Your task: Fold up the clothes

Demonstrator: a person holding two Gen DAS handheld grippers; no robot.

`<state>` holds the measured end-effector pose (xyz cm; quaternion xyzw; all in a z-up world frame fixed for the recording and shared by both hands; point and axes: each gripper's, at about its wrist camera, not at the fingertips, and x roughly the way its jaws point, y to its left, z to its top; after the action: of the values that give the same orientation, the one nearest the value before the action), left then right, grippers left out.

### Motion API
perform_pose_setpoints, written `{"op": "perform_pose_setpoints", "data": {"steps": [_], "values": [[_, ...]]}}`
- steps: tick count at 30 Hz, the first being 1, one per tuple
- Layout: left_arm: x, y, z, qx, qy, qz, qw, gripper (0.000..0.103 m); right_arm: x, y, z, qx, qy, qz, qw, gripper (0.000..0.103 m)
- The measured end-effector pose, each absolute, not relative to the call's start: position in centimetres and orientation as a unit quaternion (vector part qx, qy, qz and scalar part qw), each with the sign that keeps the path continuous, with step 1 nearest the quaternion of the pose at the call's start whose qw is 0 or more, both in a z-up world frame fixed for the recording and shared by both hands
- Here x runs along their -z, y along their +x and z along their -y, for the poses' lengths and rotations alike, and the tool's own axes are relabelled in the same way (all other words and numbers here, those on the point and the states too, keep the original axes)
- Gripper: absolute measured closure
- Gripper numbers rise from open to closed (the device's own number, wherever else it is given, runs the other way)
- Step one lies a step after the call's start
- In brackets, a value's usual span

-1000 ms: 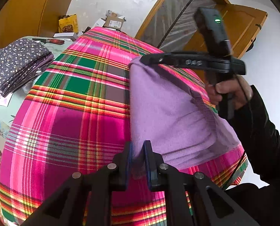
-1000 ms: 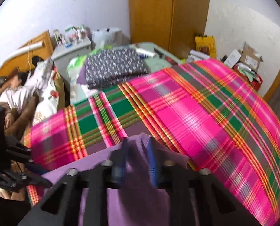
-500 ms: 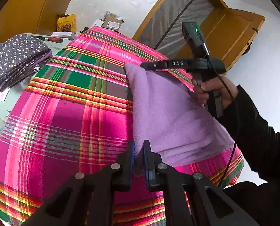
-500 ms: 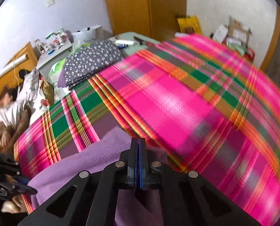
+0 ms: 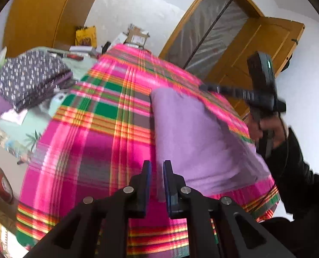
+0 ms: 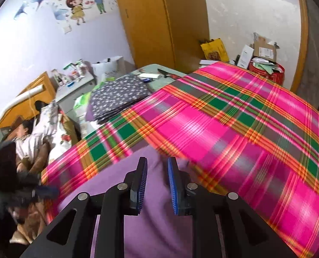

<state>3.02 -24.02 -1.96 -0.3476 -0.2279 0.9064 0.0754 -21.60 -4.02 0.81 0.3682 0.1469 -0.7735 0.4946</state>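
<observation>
Left wrist view: the purple garment [image 5: 202, 142] is seen lying folded on the pink plaid cloth [image 5: 90, 142], toward its right side. The left gripper [image 5: 157, 169] is held at the garment's near left edge; its jaws are opening, a narrow gap is seen between them, and the fabric edge is seen just past the tips, with no pinch observed. The right gripper [image 5: 204, 87], blurred, is seen above the garment's far corner, carried by a hand [image 5: 269, 129] in a dark sleeve. A folded dotted dark fabric [image 5: 28, 79] is noted at upper left, apart from the plaid cloth.

Right wrist view: the right gripper [image 6: 157, 172] is seen with jaws opening and clearly parted; the purple garment [image 6: 155, 225] is seen below and behind the gap, not pressed by the pads. The pink plaid cloth [image 6: 234, 129] is seen beyond. The left gripper [image 6: 47, 190] is recorded at lower left, blurred.
</observation>
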Motion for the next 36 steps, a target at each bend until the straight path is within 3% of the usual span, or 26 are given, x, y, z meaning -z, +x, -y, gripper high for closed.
{"op": "perform_pose_setpoints", "data": {"steps": [7, 10, 20, 30, 36], "values": [[1.3, 0.7, 21.1, -0.908, -0.352, 0.197, 0.111, 0.092, 2.7, -21.6, 3.2, 0.776, 0.389, -0.188, 0.459, 0.084], [1.8, 0.1, 20.1, -0.906, -0.366, 0.184, 0.107, 0.092, 3.9, -23.2, 2.5, 0.783, 0.417, -0.171, 0.429, 0.085], [2.1, -1.3, 17.5, -0.906, -0.390, 0.140, 0.089, 0.092, 1.7, -20.4, 4.3, 0.765, 0.372, -0.167, 0.498, 0.085], [3.0, -1.6, 16.6, -0.903, -0.410, 0.111, 0.064, 0.092, 4.8, -23.1, 5.4, 0.769, 0.415, -0.157, 0.461, 0.088], [2.9, -2.1, 16.7, -0.902, -0.414, 0.106, 0.059, 0.092, 3.3, -21.7, 3.4, 0.794, 0.387, -0.155, 0.442, 0.078]]}}
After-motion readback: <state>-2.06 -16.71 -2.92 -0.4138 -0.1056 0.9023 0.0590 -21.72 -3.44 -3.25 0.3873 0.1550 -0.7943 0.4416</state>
